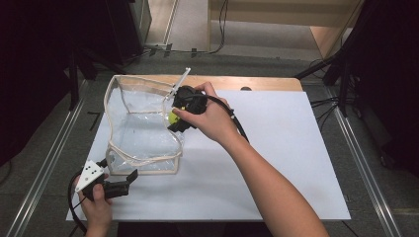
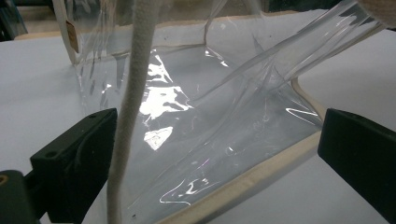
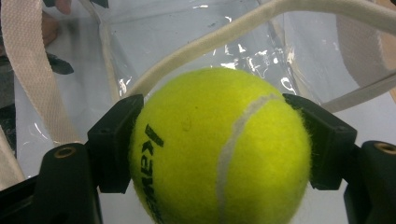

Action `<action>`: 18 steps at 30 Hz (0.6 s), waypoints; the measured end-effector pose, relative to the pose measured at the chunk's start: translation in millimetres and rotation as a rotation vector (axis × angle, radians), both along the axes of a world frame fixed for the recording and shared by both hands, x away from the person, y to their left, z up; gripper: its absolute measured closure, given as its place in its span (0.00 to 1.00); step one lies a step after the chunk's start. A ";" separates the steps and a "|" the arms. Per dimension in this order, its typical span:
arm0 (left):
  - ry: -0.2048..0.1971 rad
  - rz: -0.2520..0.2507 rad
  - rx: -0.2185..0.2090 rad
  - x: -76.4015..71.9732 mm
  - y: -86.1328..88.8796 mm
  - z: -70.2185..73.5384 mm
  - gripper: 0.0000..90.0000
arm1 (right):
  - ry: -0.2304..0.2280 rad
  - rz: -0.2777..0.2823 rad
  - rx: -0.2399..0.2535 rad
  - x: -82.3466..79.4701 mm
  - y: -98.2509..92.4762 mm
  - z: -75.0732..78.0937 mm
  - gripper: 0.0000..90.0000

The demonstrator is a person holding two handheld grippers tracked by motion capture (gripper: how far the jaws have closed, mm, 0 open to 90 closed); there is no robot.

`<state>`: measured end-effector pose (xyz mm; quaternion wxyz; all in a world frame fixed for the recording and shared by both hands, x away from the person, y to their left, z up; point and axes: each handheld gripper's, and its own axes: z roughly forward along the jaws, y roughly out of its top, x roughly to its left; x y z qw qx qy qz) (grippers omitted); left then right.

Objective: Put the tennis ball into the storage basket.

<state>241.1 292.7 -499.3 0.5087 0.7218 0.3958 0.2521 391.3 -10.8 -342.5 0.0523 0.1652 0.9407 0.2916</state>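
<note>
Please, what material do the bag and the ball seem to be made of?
Bag: probably clear soft plastic film, glossy; it creases, glares, and the table shows through. Its trim and handles look like cream woven fabric tape.
Ball: yellow-green fuzzy felt, matte, with a pale curved seam and black print, likely a tennis ball.

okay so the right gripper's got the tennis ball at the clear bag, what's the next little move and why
Probably lower the ball into the bag before releasing: the right gripper holds it at the bag's open top edge, and the left gripper sits open at the near corner, not holding the bag.
</note>
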 end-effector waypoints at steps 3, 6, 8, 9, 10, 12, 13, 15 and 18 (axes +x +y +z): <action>0.000 0.000 0.001 -0.1 0.1 0.0 0.00 | 0.000 -0.002 -0.005 -1.2 0.3 1.1 0.26; 0.000 0.001 -0.001 -0.1 0.0 0.0 0.00 | -0.005 0.003 -0.008 -1.5 0.7 3.1 0.26; 0.000 0.000 0.000 -0.1 0.0 0.0 0.00 | -0.004 0.004 -0.001 -1.9 0.7 6.3 0.26; 0.000 0.000 -0.001 0.0 0.0 0.0 0.00 | -0.007 0.006 0.005 -1.9 0.5 8.2 0.26; -0.001 0.002 -0.004 0.0 -0.2 -0.1 0.00 | -0.007 0.008 0.004 -2.3 0.6 10.7 0.26; -0.001 0.001 -0.002 0.1 0.0 0.0 0.00 | -0.015 0.010 0.008 -3.1 1.4 15.2 0.26; -0.001 0.001 -0.003 0.0 0.0 0.0 0.00 | -0.022 0.013 0.006 -3.4 2.1 17.5 0.26; 0.000 0.001 -0.004 -0.1 0.0 0.0 0.00 | -0.025 0.019 0.013 -4.5 4.0 21.5 0.26; 0.000 0.001 -0.005 -0.1 0.1 0.0 0.00 | -0.036 0.030 0.016 -6.6 7.8 27.2 0.26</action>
